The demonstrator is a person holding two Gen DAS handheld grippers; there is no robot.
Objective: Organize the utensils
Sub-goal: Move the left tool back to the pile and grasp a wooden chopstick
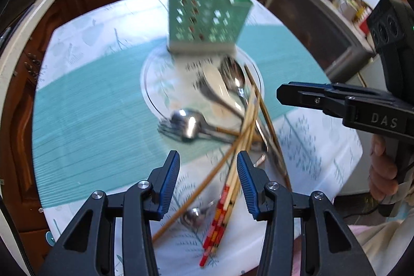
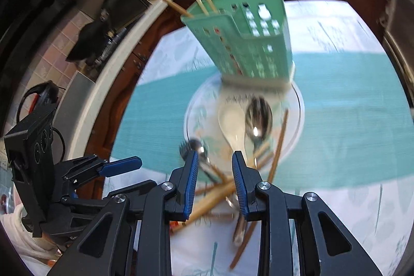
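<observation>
Left wrist view first: the left claw (image 1: 208,173) hangs spread and empty over a jumble of chopsticks (image 1: 243,141), whose red-patterned ends poke toward the camera. Behind them, a glass plate (image 1: 150,84) holds a white ceramic spoon (image 1: 216,84), a metal spoon (image 1: 234,76) and a fork (image 1: 168,127). The green holder (image 1: 207,14) stands at the plate's far edge, a few sticks already upright in it.

Right wrist view: the right claw (image 2: 214,175) is parted too, narrower, gripping nothing, aimed down at the same pile.

This looks like the reach-in for another pickup, both claws empty. Next up, I'd say, one claw must straddle a single stick or handle, pinch it clear of the tangle, then carry it to the holder.

Readable writing: "DAS" on the right claw's body. Everything else is blurred.
</observation>
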